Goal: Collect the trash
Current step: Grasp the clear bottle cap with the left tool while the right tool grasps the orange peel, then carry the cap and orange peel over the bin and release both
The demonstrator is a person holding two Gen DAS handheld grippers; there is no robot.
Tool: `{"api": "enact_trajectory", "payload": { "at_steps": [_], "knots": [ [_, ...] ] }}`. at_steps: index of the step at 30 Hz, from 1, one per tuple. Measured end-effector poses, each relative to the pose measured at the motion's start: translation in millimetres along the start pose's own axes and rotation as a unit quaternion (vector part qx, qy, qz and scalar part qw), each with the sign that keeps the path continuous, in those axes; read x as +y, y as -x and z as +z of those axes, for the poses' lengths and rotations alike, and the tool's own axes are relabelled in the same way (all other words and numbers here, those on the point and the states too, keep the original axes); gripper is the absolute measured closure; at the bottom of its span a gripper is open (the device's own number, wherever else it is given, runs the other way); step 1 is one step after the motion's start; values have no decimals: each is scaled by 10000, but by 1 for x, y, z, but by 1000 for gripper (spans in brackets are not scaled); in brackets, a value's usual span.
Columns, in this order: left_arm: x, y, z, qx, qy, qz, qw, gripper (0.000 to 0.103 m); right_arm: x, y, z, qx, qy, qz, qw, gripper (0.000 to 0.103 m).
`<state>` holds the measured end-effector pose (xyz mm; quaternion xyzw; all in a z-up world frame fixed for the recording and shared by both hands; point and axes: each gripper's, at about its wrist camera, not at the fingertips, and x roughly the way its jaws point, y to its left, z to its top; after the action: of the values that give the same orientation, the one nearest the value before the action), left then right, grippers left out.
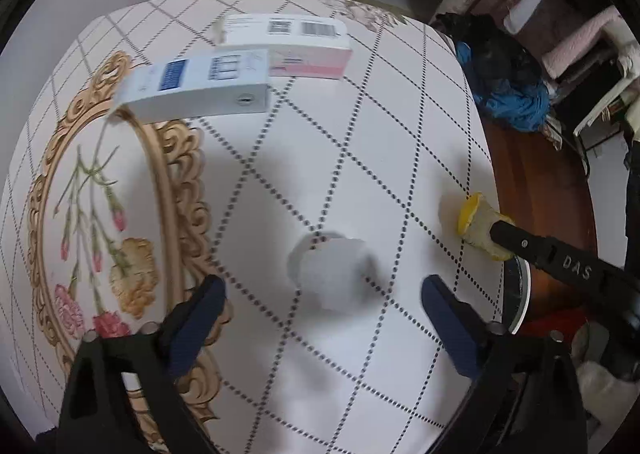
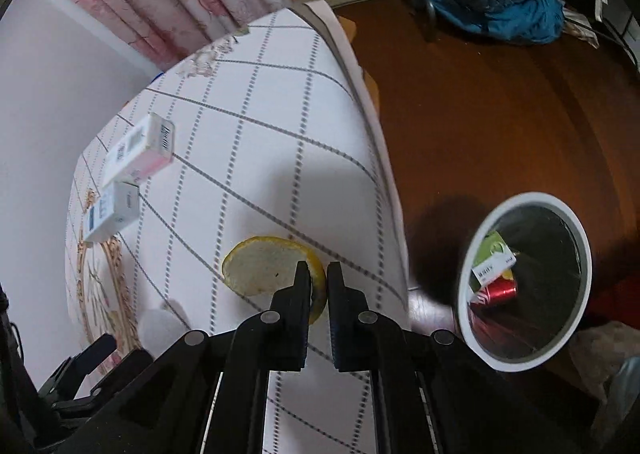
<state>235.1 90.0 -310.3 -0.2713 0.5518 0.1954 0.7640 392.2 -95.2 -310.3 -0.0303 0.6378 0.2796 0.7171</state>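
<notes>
Right wrist view: right claw (image 2: 319,274) pinched shut on peel (image 2: 264,266) at table (image 2: 280,126) edge, bin (image 2: 524,362) below for dropping; left claw (image 1: 320,290) wide open, empty, over tissue (image 1: 332,274).

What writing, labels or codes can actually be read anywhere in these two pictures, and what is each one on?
"DAS": raised letters on the right gripper arm.
Pink and white box: barcode and QR code, print too blurred to read.
Blue and white box: blue label, text too blurred.
Green carton in the bin: white label, unreadable.
Red can: white lettering, unreadable.
</notes>
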Motion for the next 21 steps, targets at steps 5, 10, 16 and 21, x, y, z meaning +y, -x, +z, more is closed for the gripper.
{"api": "enact_trajectory", "payload": {
  "at_steps": [5, 10, 16, 21],
  "knots": [
    [-13, -7, 6, 8, -116, 157, 9998, 63, -5, 3, -5, 2, 10, 28, 10000, 95],
    [-16, -4, 6, -114, -196, 286, 9993, 79, 0, 5, -3, -15, 46, 60, 10000, 95],
    [-20, 11, 5, -432, -344, 603, 9967, 79, 5, 14, -4, -99, 164, 77, 9998, 95],
    [-23, 35, 4, -752, -400, 760, 9935, 79, 8, 31, -7, -253, 240, 123, 9993, 95]
  ]
}}
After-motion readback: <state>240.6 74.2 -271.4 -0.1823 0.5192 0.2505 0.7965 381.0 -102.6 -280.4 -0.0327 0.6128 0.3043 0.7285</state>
